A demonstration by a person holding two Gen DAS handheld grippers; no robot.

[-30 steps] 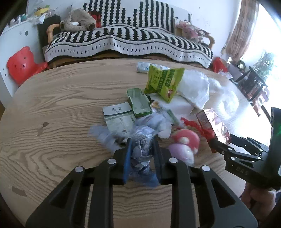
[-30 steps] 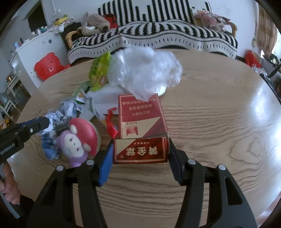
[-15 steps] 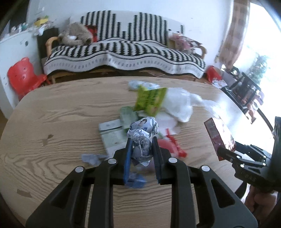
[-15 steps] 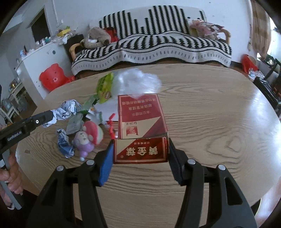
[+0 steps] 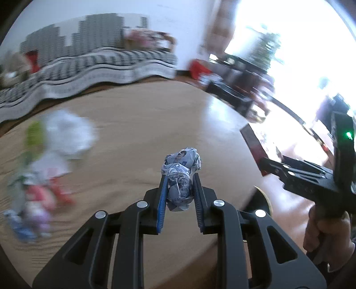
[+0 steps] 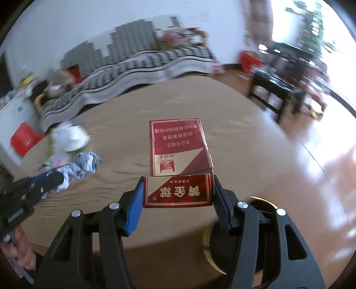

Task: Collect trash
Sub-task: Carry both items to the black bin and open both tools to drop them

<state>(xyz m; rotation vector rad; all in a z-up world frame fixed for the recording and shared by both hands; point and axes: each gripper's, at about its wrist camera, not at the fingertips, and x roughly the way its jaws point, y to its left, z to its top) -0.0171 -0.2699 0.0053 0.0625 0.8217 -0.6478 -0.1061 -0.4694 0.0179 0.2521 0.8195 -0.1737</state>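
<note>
Two tongs, each loaded. Left wrist view: left tongs [image 5: 179, 189] clamp crumpled paper ball [image 5: 181, 175] at frame centre, above wooden bench [image 5: 133, 124]; blurred litter pile [image 5: 44, 155] at left. Right wrist view: right tongs [image 6: 176, 193] pinch red carton [image 6: 178, 160] at centre, over bench edge; dark round bin [image 6: 262, 204] below, lower right.

1. A round wooden surface [image 6: 255, 124] fills the near scene.
2. Far behind it stands a sofa [image 6: 142, 66] under a black-and-white striped cover, against a white wall [image 6: 111, 20].
3. Right, a dark side table [image 6: 278, 86] stands by a bright window [image 5: 300, 55].
4. The wooden floor [image 6: 347, 169] shines.
</note>
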